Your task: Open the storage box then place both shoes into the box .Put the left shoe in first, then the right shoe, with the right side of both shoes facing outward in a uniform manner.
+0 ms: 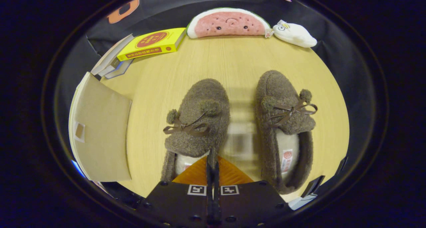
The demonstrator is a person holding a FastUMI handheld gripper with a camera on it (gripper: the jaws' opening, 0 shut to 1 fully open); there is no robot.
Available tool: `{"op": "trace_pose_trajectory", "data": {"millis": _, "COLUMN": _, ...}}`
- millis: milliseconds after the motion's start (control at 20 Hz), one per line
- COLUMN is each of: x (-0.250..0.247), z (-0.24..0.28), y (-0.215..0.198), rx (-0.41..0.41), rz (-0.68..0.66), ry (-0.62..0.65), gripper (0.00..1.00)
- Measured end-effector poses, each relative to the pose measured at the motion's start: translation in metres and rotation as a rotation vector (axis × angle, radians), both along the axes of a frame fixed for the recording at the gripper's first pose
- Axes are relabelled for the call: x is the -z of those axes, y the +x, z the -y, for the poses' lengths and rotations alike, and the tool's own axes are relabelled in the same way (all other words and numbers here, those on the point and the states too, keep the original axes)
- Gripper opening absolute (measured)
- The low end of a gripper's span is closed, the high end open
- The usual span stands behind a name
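Note:
Two brown fuzzy shoes with bows and pom-poms lie side by side on the wooden table point(159, 85), toes pointing away from me. The left shoe point(199, 121) sits just ahead of my fingers, and its heel opening is partly hidden under them. The right shoe point(283, 114) lies beyond the fingers to the right, with its pale lining and a label showing. The cardboard storage box point(100, 134) stands to the left of the left shoe, a small cut-out in its flat brown face. My gripper point(212, 159) is shut, fingertips together over the left shoe's inner rim; nothing visibly held.
A yellow book point(151, 43) rests on a stack of other books point(109, 65) at the far left of the table. A watermelon-slice plush point(228, 23) and a white plush toy point(294, 35) lie along the far edge. Bare wood separates the two shoes.

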State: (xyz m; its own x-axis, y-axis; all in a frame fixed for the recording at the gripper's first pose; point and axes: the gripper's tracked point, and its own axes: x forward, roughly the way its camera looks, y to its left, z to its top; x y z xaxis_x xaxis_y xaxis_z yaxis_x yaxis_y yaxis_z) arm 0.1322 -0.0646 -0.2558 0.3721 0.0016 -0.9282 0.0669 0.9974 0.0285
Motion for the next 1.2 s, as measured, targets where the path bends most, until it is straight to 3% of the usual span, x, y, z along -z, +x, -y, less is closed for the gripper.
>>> {"op": "trace_pose_trajectory", "data": {"millis": 250, "x": -0.039, "z": -0.011, "y": -0.005, "rx": 0.059, "rz": 0.029, "ry": 0.128, "gripper": 0.0}}
{"op": "trace_pose_trajectory", "data": {"millis": 550, "x": -0.124, "z": -0.039, "y": -0.021, "rx": 0.024, "rz": 0.105, "ry": 0.139, "gripper": 0.0}}
{"op": "trace_pose_trajectory", "data": {"millis": 800, "x": -0.183, "z": -0.097, "y": -0.035, "rx": -0.024, "rz": 0.16, "ry": 0.188, "gripper": 0.01}}
{"op": "trace_pose_trajectory", "data": {"millis": 1000, "x": -0.196, "z": -0.161, "y": -0.035, "rx": -0.068, "rz": 0.163, "ry": 0.242, "gripper": 0.0}}
{"op": "trace_pose_trajectory", "data": {"millis": 1200, "x": -0.171, "z": -0.237, "y": -0.026, "rx": -0.091, "rz": 0.111, "ry": 0.306, "gripper": 0.0}}
